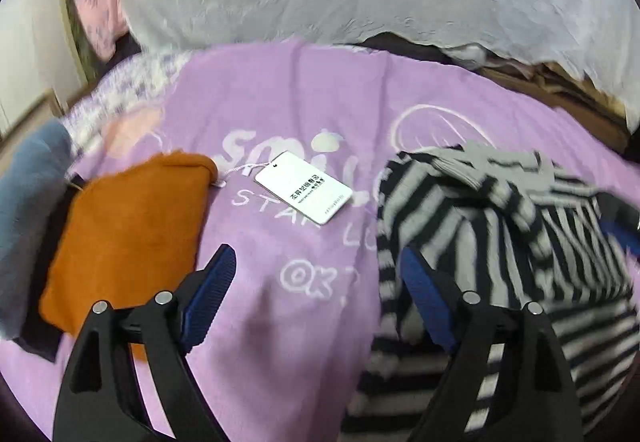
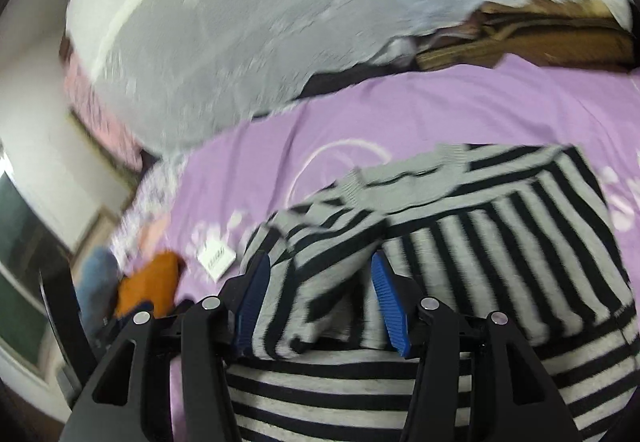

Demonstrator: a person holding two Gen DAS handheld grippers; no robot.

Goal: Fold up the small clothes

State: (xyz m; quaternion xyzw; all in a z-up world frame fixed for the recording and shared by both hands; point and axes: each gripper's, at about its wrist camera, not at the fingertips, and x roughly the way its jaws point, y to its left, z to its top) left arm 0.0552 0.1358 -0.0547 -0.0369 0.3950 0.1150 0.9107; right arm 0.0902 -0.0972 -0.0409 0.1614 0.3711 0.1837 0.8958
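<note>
One striped top (image 2: 500, 242), one orange cloth (image 1: 128, 242), one tag (image 1: 303, 186) (blurry); both grippers' jaws released, left (image 1: 316, 274), right (image 2: 318, 278).

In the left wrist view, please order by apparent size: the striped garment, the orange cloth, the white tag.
1. striped garment, though it lies nearest the camera, which enlarges it
2. orange cloth
3. white tag, clearly smallest
</note>
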